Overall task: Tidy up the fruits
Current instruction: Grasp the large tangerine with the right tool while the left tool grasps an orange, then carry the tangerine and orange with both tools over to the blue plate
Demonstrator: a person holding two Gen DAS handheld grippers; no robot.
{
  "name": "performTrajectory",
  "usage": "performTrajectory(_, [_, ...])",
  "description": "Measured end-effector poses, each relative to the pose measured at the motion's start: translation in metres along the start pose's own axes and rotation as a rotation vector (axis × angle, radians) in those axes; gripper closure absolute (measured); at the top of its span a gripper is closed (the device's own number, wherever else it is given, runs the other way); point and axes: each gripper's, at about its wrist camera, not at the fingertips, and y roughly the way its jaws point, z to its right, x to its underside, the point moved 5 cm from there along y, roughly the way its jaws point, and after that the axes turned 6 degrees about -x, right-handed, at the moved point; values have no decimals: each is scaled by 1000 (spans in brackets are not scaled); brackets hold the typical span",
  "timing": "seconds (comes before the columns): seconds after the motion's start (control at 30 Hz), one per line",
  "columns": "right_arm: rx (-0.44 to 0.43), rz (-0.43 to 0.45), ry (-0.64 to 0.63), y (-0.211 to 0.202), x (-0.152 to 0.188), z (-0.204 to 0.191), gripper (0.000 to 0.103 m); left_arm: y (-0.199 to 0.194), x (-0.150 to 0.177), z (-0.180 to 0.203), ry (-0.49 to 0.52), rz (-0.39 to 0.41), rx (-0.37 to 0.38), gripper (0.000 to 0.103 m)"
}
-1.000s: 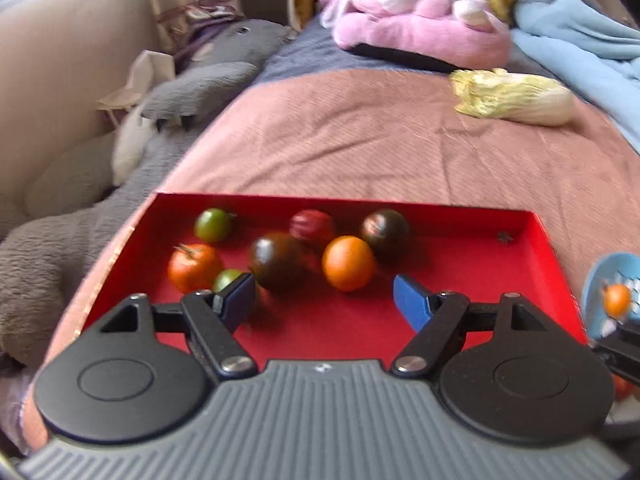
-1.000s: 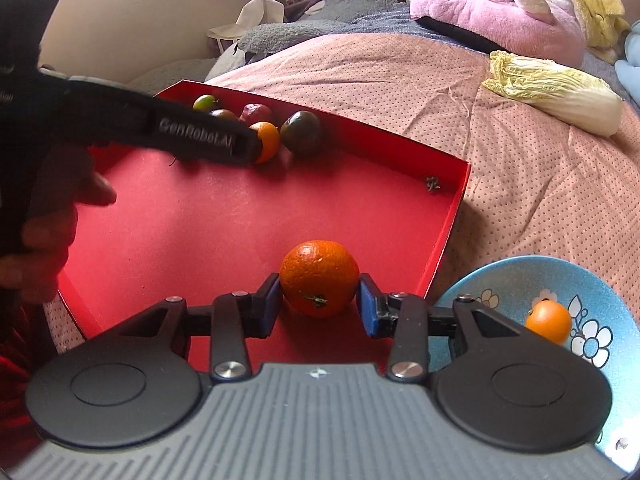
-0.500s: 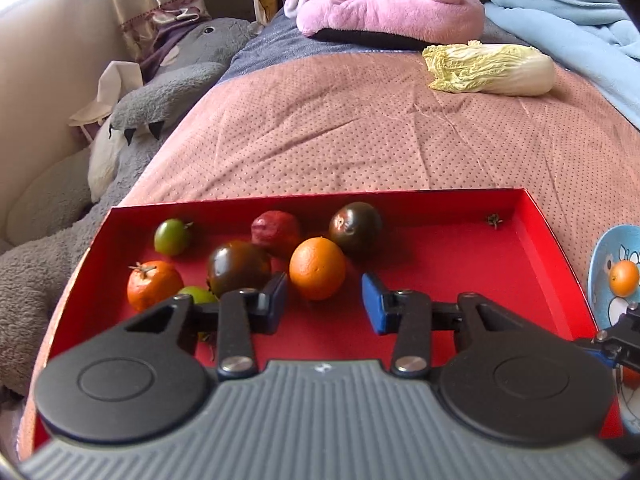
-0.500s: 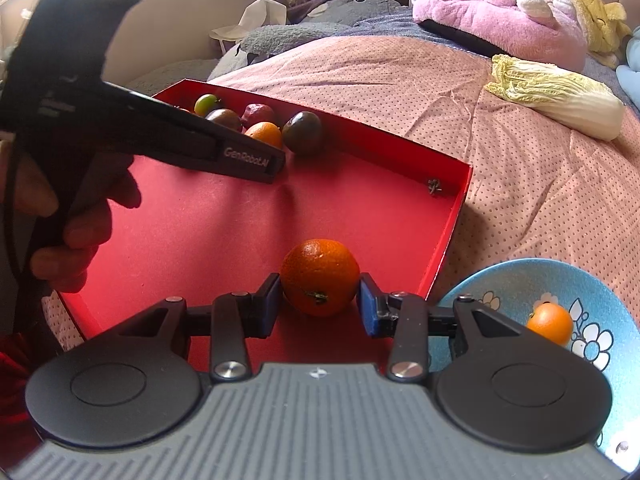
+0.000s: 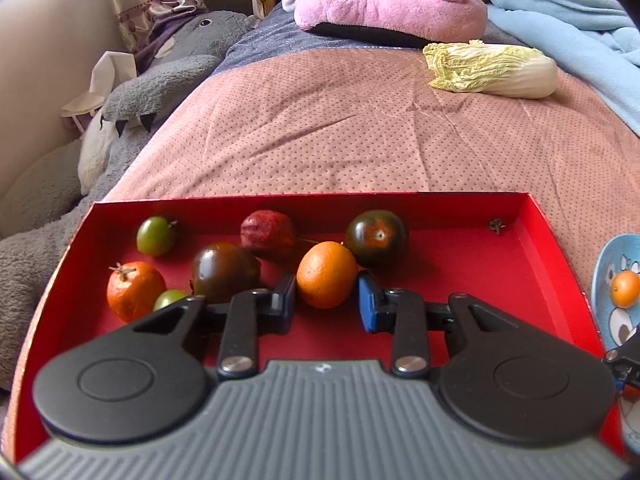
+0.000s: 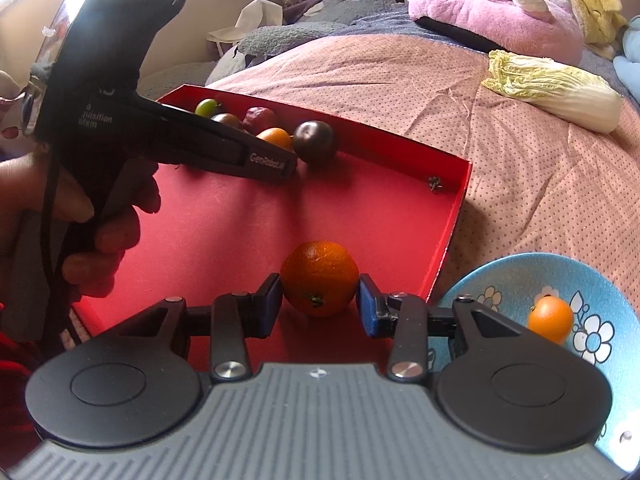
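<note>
A red tray (image 5: 440, 276) lies on the pink bedspread. In the left wrist view my left gripper (image 5: 327, 286) is closing its jaws, and both blue pads touch a small orange (image 5: 326, 274) resting on the tray floor. Around it sit two dark tomatoes (image 5: 376, 233) (image 5: 224, 270), a wrinkled red fruit (image 5: 267, 232), a green tomato (image 5: 156, 235) and an orange-red tomato (image 5: 135, 290). My right gripper (image 6: 319, 286) is shut on a larger orange (image 6: 319, 280) near the tray's right wall. A blue bowl (image 6: 500, 280) to the right holds one small orange (image 6: 550, 318).
A person's hand (image 6: 100, 232) grips the left gripper's handle over the tray. A napa cabbage (image 5: 492, 68) lies further up the bed, with a pink plush (image 5: 392, 4), a blue blanket (image 5: 568, 20) and a grey plush (image 5: 152, 92) around. A dry stem scrap (image 5: 497, 225) sits in the tray's far corner.
My left gripper has moved forward and down, and its jaws have come in from wide open onto the small orange. The right gripper has stayed put with its orange.
</note>
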Motion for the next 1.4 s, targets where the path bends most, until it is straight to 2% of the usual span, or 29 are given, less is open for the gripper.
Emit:
performTrajectory(0.43, [16,0,-26,-28,3,-15,57,-29,11,-9,-56,16,-6,68])
performTrajectory(0.8, [39,24,-62,-60,5,-30,57,-65,22,-11,-58,70,-46,68])
performTrajectory(1.03, [57,42,-82,-81,8,-36,57,-80,32,-13,-113,64,-49,68])
performTrajectory(1.4, [60,61,-92,-100,18,-38,57,-104,46,6,-123,95,-30,68])
